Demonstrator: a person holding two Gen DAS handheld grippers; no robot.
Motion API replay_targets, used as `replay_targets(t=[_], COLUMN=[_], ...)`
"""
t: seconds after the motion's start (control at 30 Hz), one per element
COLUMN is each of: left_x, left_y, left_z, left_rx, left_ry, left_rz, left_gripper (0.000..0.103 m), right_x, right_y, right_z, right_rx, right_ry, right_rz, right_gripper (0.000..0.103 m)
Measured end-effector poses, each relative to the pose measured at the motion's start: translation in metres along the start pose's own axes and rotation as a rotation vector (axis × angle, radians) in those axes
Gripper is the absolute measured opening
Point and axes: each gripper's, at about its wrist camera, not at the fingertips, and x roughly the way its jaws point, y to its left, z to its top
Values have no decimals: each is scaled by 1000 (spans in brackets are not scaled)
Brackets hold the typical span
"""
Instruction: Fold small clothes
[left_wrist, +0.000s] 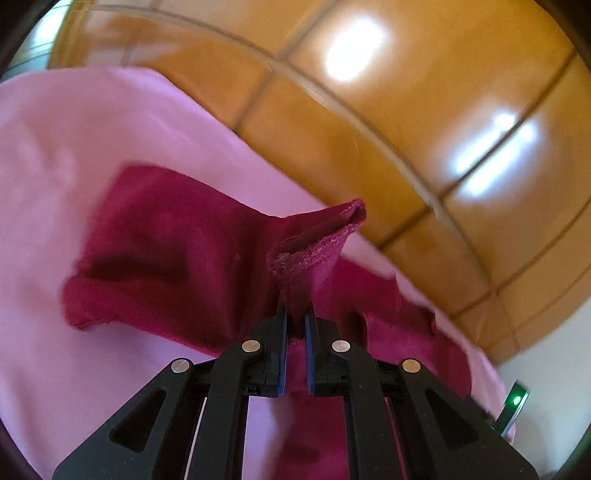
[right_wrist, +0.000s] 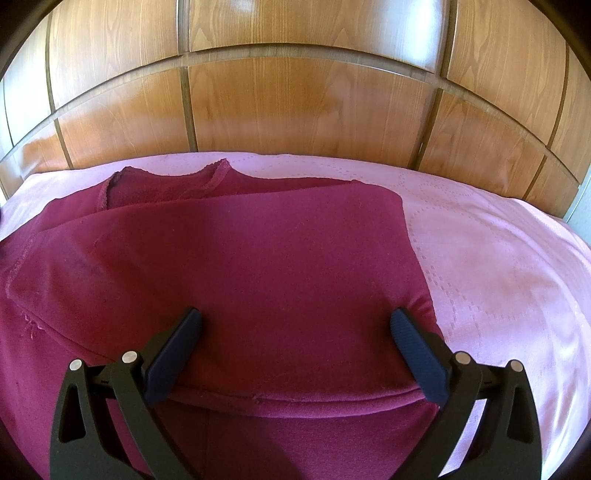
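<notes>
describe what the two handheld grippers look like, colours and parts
Both the left gripper and the right gripper are matte black linkages with round silver rivets and triangular cut-outs. Their fingers carry dark blue pads, ribbed on the right one. No sleeves or cables show.

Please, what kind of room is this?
Probably a bedroom: a dark red knit garment lies on a pink patterned bedsheet, with a panelled wooden headboard behind it.
</notes>
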Motion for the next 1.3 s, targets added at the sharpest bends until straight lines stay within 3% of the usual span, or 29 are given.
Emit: replay_targets(t=[0.07, 0.2, 0.23, 0.33, 0.4, 0.5, 0.63, 0.73, 0.8, 0.87, 0.9, 0.93, 0.97, 1.07, 1.3], left_x=[12, 7, 1, -17, -23, -28, -29, -27, -27, -26, -24, -20, -19, -17, -6], left_y=[-9, -19, -21, -25, -22, -7, 6, 17, 19, 20, 20, 20, 20, 17, 7], left_z=[-4, -10, -12, -22, -31, -47, -63, -64, -64, -62, -62, -61, -60, -57, -51], left_rx=[24, 44, 48, 90, 87, 49, 3, -49, -57, -55, -54, -54, -54, -45, -18], left_ry=[27, 28, 15, -27, -44, -46, -45, -42, -46, -49, -48, -41, -39, -39, -30], left_rz=[22, -11, -27, 0, 65, 127, 197, 196, 192, 194, 198, 201, 200, 199, 220], left_gripper=[9, 44, 48, 49, 49, 49, 49, 49, 49, 49, 49, 51, 52, 52, 52], right_x=[0, 1, 0, -8, -24, -44, -45, -31, -17, 1, 12, 16, 17, 0, -62], right_y=[-1, -2, -3, -4, 4, 41, 131, 188, 220, 245, 259, 268, 275, 278, 228], right_z=[0, 1, 3, 15, 25, 42, 57, 61, 63, 62, 61, 60, 60, 71, 97], right_rx=[3, 10, 11, 46, 90, 104, 7, -26, -37, -28, -40, -60, -83, -142, -112], right_ry=[0, 11, 17, 9, -38, -53, 36, 135, 189, 268, 319, 344, 347, 253, 0], right_rz=[4, 16, 21, 22, 90, 310, 585, 700, 711, 738, 738, 727, 709, 673, 613], right_gripper=[101, 101, 101, 99, 94, 82, 62, 60, 57, 48, 36, 16, 9, 9, 9])
